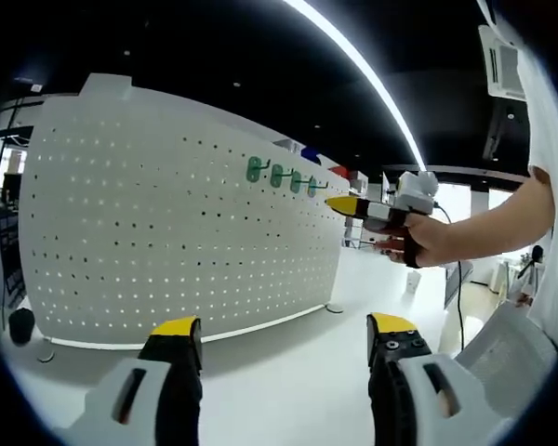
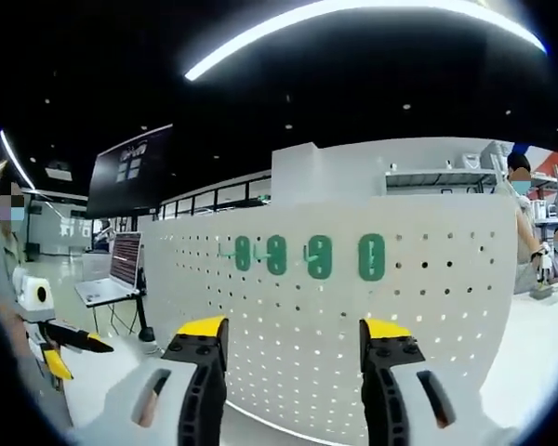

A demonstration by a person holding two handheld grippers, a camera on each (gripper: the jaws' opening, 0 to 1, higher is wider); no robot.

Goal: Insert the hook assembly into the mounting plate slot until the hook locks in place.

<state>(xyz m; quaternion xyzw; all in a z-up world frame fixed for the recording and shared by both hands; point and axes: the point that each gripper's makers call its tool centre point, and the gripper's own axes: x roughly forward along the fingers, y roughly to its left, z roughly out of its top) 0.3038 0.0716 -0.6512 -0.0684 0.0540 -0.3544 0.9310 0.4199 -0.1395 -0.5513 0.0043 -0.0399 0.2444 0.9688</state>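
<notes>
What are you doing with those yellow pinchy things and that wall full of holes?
A person holds a hand-held gripper in each hand, facing a white pegboard. Four green hooks already hang in a row on it. The right hand-held gripper is open and empty, pointed at the board just below the hooks. The left hand-held gripper is open and empty too, farther back. Nothing is being held at this moment.

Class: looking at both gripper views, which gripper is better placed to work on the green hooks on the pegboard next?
Right gripper, probably: the green hooks sit directly ahead of its open jaws, while the left gripper views them from off to one side.
</notes>
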